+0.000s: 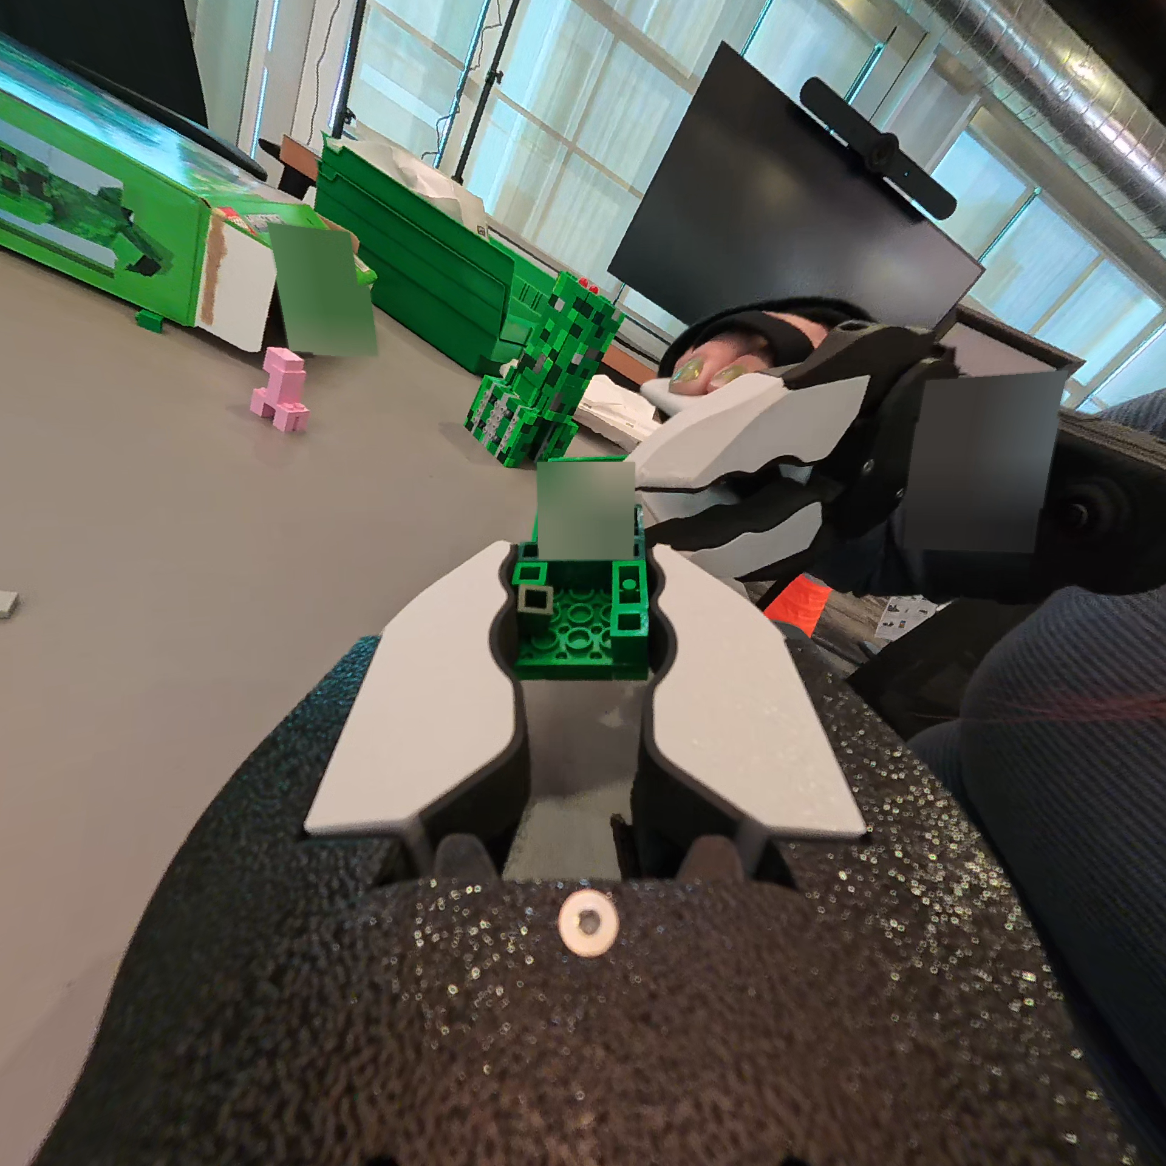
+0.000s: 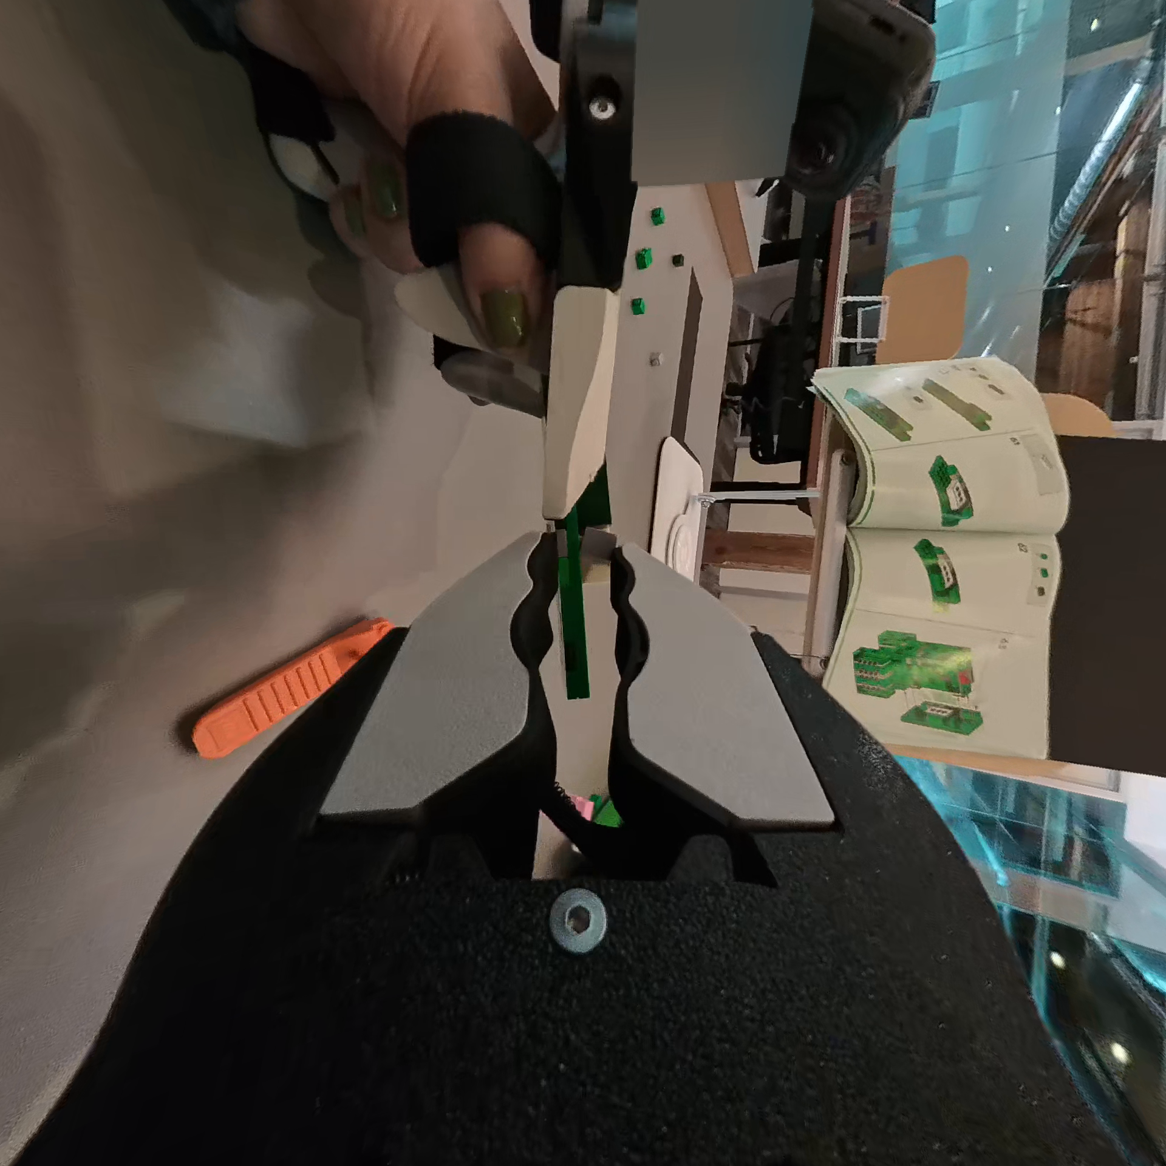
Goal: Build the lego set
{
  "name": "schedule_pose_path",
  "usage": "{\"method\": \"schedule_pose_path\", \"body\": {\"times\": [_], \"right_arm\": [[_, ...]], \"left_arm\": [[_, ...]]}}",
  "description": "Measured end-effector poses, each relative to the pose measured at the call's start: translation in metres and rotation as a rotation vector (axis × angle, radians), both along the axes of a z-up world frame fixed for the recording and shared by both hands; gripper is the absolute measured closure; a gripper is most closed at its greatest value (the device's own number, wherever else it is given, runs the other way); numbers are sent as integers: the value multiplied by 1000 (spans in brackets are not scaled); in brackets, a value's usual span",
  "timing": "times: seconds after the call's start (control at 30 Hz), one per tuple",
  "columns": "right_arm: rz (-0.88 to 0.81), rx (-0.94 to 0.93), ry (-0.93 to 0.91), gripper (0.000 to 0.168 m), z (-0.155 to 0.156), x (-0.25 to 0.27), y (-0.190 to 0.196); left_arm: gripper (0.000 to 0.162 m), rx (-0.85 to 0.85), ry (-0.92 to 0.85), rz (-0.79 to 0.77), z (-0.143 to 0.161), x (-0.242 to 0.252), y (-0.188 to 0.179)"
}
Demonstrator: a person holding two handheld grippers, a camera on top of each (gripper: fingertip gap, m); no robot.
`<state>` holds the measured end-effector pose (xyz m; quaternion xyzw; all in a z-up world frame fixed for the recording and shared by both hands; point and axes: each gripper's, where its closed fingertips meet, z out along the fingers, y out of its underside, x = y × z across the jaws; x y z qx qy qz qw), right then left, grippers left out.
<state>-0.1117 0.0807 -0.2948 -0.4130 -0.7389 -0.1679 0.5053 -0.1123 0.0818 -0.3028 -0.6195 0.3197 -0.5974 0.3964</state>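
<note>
My left gripper [image 1: 580, 555] is shut on a small green lego assembly [image 1: 577, 621], held above the table with its underside toward the camera. My right gripper [image 2: 577, 549] reaches in from the right in the left wrist view [image 1: 650, 511]. Its jaws stand narrowly apart around the thin green edge of that assembly [image 2: 574, 631], with a gap on the right side. The left gripper's finger [image 2: 574, 410] comes down from above in the right wrist view. A tall green-and-black lego figure [image 1: 542, 372] stands on the grey table [image 1: 189, 536] behind.
A pink lego pig [image 1: 282, 391], a green set box [image 1: 94, 208] and green trays [image 1: 410, 252] sit at the back. An orange brick separator [image 2: 284, 694], an open instruction booklet [image 2: 946, 555] and loose small green bricks [image 2: 642, 257] lie nearby. A dark monitor [image 1: 789, 208] stands behind. Less than 4 cm separates the two grippers' tips. The orange brick separator [image 2: 284, 694] lies around 10 cm away from my right fingertips.
</note>
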Motion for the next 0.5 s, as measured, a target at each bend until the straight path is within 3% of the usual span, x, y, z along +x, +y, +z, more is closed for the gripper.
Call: {"method": "schedule_pose_path", "body": {"times": [0.33, 0.5], "right_arm": [[115, 219, -202, 153, -2, 2, -4], [106, 195, -229, 153, -6, 4, -4]], "left_arm": [[126, 17, 41, -12, -4, 4, -3], [126, 17, 67, -10, -7, 5, -4]]}}
